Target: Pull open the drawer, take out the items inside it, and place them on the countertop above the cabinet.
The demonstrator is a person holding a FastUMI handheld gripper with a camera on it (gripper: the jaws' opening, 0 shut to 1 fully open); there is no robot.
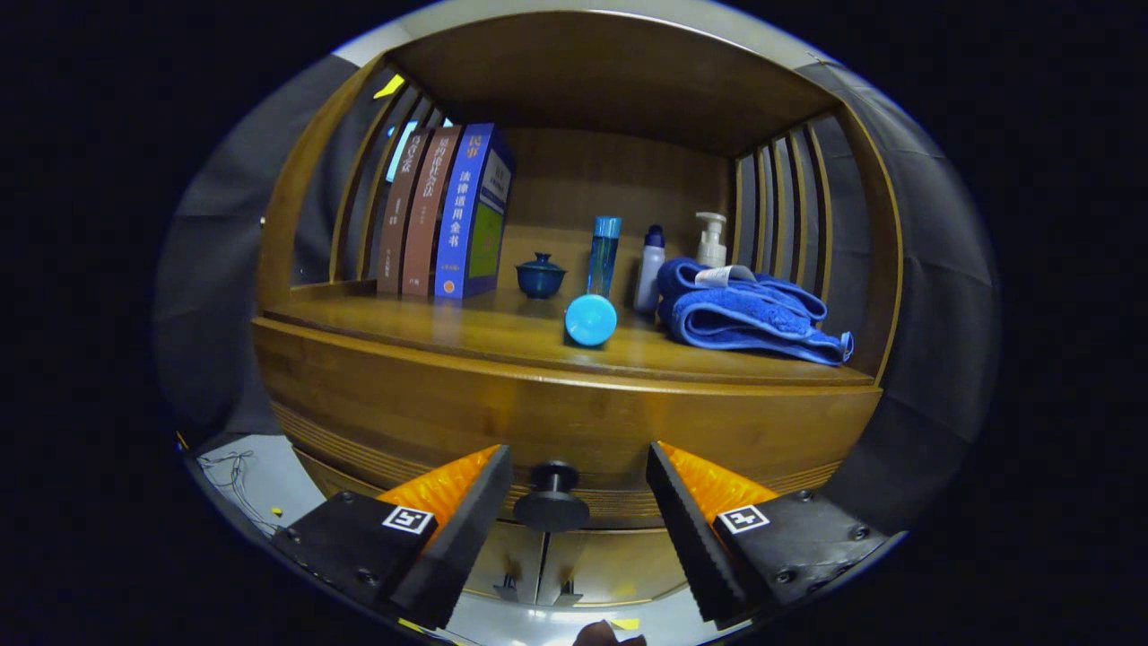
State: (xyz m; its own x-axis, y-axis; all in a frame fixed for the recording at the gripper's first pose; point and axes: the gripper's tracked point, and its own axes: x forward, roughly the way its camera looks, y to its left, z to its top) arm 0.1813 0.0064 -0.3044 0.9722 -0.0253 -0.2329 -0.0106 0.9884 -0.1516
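Claw [578,502] released, fingers either side of drawer knob [551,496] without touching; drawer [556,422] flush-shut under surface [502,336] bearing blue round item [591,319], towel [744,309], bottles; fits pre-pull or post-close alike.

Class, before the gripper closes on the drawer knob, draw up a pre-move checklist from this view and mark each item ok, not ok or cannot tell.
1. Gripper open wide enough for the knob: ok, the fingers stand well apart.
2. Drawer knob lined up between the fingers: ok, slightly nearer the left finger.
3. Fingers touching the knob: not ok, gaps show on both sides.
4. Drawer shut: ok, its front looks flush with the cabinet.
5. Free space on the countertop: ok, bare wood ahead of the books, though a blue cap and blue towel sit near the front.
6. Drawer contents: cannot tell.
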